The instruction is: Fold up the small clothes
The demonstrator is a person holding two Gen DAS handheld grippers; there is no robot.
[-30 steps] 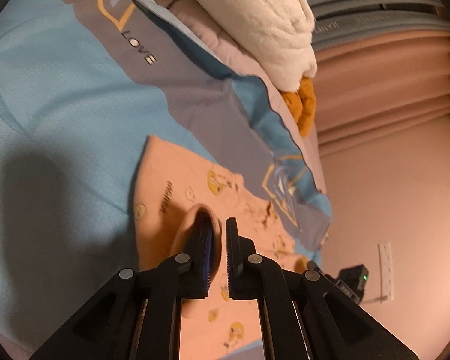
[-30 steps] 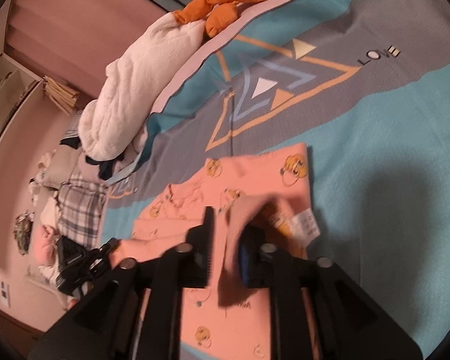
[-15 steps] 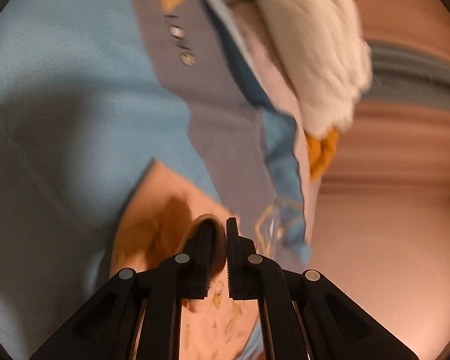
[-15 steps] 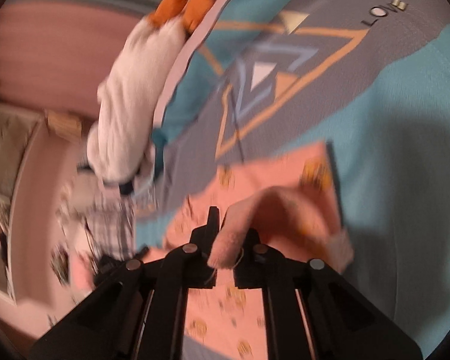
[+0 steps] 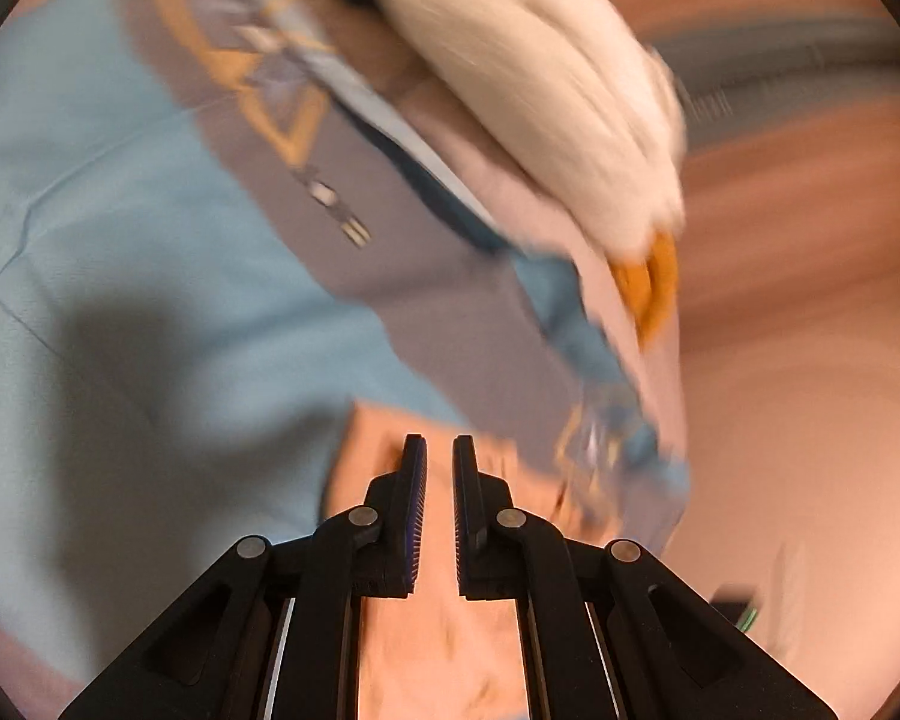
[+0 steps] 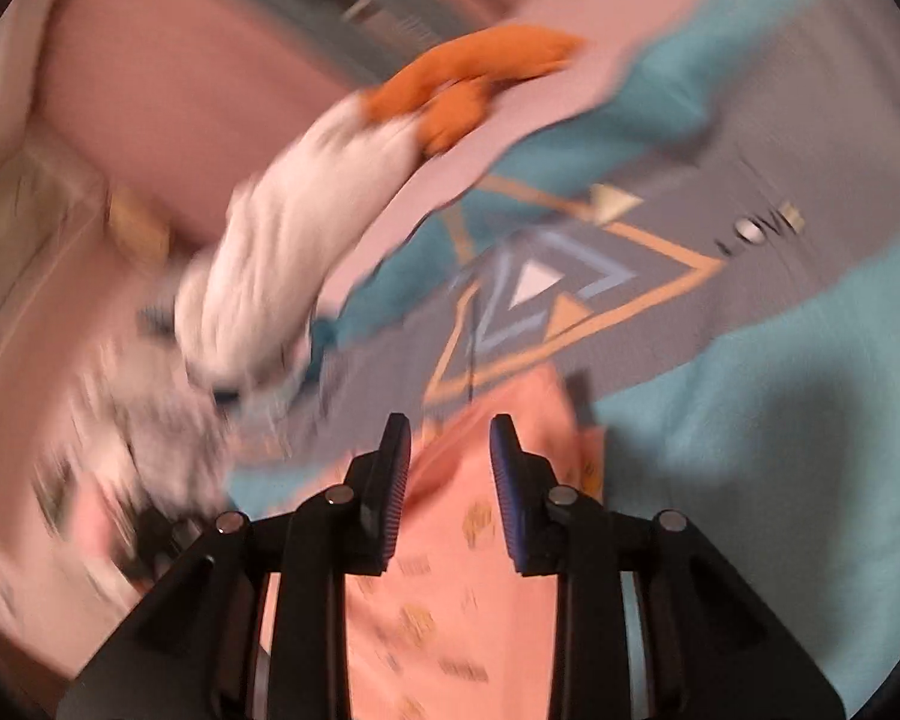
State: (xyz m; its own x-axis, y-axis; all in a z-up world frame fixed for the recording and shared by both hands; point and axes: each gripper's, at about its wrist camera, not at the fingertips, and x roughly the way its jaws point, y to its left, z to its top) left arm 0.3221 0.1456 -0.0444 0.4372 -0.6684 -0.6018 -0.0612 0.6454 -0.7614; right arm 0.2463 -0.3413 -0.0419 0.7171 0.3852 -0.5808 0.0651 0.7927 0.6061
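- Left wrist view showed the left gripper (image 5: 439,450) with its jaws a narrow gap apart and nothing between them; the pink garment (image 5: 444,648) lay below and just ahead of the tips, on the bedspread (image 5: 120,228).
- Right wrist view showed the right gripper (image 6: 450,438) with its jaws spread wider, also empty, above the same pink garment (image 6: 450,588), which bore small yellow prints.
- The garment lay flat on the blue and grey bedspread (image 6: 780,390), with a straight far edge and a corner near the right finger; I judged one fold as laid down, since neither gripper held any cloth.
- How many folds were done could not be told: both pictures were blurred and only the garment's far part showed.
- What was probably left: at least one more fold to make it compact, then smoothing or setting it aside.
- Both grippers pointed forward and downward across the bed, raised a little above the cloth rather than pressed into it, as far as the blur allowed.
- Beyond the garment a white fluffy blanket (image 5: 546,96) and an orange soft toy (image 6: 474,90) lay at the bed's far edge, well apart from the work.
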